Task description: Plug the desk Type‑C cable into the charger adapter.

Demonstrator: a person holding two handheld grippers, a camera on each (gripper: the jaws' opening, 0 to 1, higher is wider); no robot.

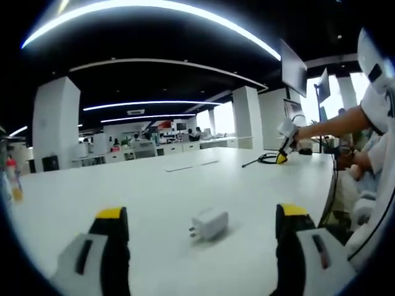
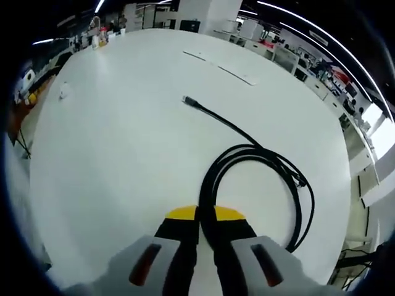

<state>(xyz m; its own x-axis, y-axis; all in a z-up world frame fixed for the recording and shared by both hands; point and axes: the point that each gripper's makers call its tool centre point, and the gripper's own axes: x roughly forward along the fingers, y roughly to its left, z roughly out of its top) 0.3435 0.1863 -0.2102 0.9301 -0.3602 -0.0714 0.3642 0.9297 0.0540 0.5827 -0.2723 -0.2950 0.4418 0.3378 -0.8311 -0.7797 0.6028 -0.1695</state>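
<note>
A white charger adapter [image 1: 210, 223] lies on its side on the white table [image 1: 154, 185], prongs pointing left, between the jaws of my left gripper [image 1: 200, 211], which stand wide open around it without touching. Across the table a person's arm holds my right gripper [image 1: 283, 154] down on a coiled black cable [image 1: 265, 159]. In the right gripper view, my right gripper [image 2: 205, 216] is shut on the black Type-C cable [image 2: 259, 154] where two strands of its loop run together. The cable's plug end [image 2: 187, 99] lies free on the table ahead. A small white object, probably the adapter [image 2: 63, 92], sits far left.
Two thin flat strips [image 2: 219, 65] lie on the table [image 2: 123, 160] beyond the plug. Bottles [image 1: 12, 179] stand at the far left edge. Monitors [image 1: 293, 68] hang at the right, above the seated person [image 1: 370, 160]. The table's edge runs close on the right.
</note>
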